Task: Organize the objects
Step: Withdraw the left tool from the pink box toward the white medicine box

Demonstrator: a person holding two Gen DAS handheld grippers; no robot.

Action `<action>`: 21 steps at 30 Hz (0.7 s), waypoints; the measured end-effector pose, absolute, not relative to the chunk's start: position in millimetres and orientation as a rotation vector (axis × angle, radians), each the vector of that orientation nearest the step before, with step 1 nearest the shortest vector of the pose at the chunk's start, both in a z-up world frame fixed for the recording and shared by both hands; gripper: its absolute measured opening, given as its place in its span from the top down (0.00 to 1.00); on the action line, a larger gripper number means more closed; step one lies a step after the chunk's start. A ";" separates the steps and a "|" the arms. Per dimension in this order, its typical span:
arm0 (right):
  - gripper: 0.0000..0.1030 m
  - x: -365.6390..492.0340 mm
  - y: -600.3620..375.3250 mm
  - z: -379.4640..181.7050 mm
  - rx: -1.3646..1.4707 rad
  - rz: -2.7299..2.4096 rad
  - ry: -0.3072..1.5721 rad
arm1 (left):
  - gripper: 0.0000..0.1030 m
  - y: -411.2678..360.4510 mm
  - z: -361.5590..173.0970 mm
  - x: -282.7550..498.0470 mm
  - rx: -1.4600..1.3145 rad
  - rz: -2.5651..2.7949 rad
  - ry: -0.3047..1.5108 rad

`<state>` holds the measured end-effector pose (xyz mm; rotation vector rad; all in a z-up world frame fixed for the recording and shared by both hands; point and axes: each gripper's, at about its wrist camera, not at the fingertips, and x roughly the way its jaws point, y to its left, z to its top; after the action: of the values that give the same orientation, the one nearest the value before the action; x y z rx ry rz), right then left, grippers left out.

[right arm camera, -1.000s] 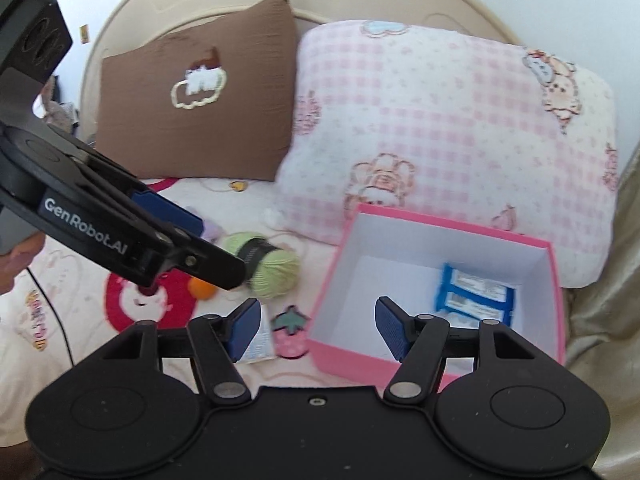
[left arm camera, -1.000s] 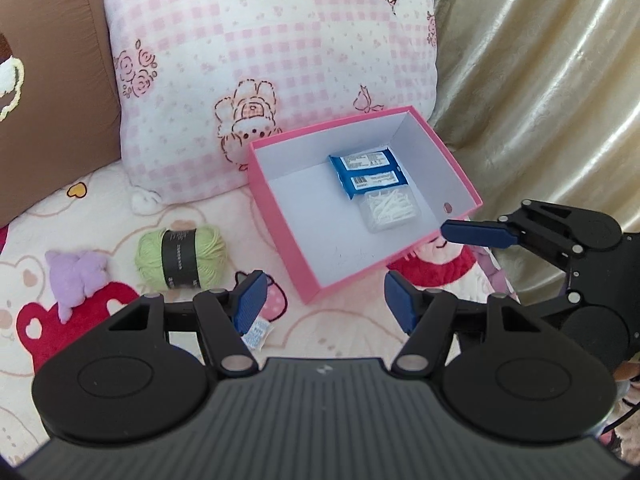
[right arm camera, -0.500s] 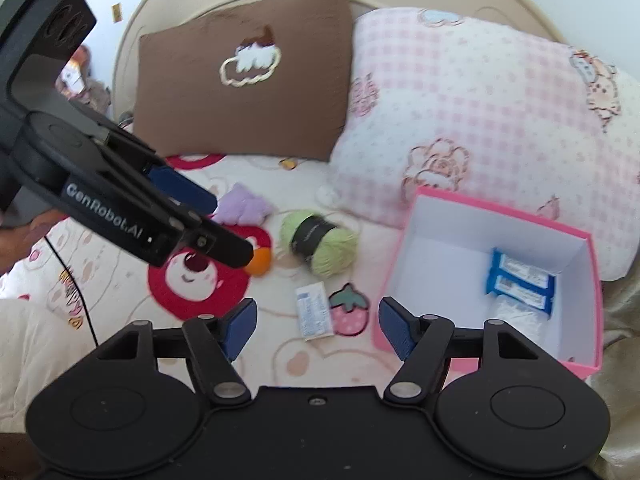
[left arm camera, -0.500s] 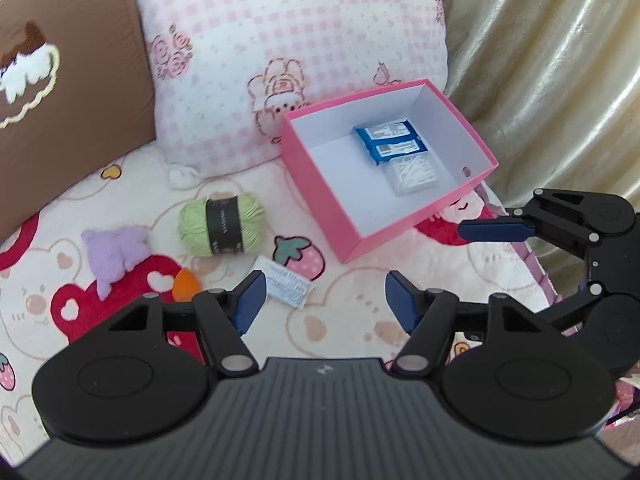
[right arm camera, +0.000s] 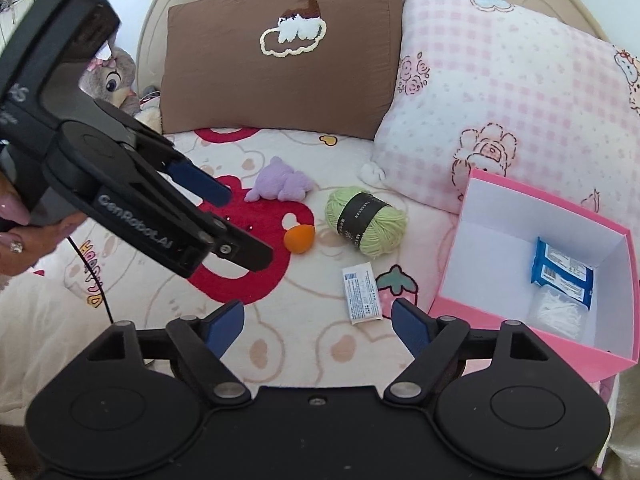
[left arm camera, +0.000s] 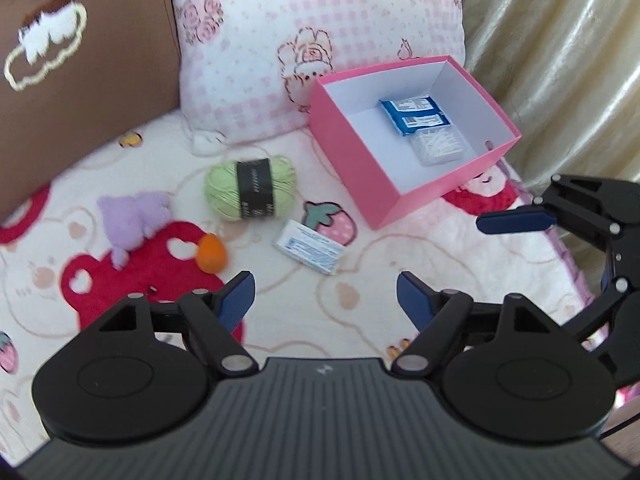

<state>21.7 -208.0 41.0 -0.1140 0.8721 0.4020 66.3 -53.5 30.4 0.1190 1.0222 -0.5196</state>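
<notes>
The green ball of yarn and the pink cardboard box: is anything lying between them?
No object, just bare printed blanket between the green ball of yarn and the pink cardboard box, clearest in the right wrist view.

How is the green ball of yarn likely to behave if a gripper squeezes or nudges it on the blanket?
The green yarn ball looks soft, so it would probably compress between the pads rather than resist. Its rounded shape could let it roll when nudged, though the plush blanket should slow it. The black paper band might slip or crumple if gripped there.

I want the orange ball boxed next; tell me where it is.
In the right wrist view the orange ball lies on the blanket left of the yarn, below the purple plush.
</notes>
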 end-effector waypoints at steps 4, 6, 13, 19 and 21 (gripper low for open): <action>0.18 25.6 -202.9 29.7 -0.078 0.406 0.878 | 0.25 -43.2 21.3 68.9 0.102 -0.535 1.039; 0.18 27.6 -199.8 24.1 -0.070 0.424 0.861 | 0.24 -37.3 14.3 70.2 0.083 -0.545 1.045; 0.12 31.9 -189.2 0.4 -0.121 0.420 0.724 | 0.11 -15.8 -16.9 84.4 -0.017 -0.528 1.075; 0.12 43.5 -181.1 -22.2 -0.165 0.429 0.748 | 0.10 -14.3 -42.3 94.0 -0.039 -0.538 1.062; 0.12 42.6 -177.8 -30.8 -0.191 0.409 0.718 | 0.11 -16.0 -50.1 96.4 -0.038 -0.548 1.026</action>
<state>42.6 -177.8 -30.8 -0.1909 0.7180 0.4088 96.4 -16.0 -50.1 -0.0381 1.0259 -0.5482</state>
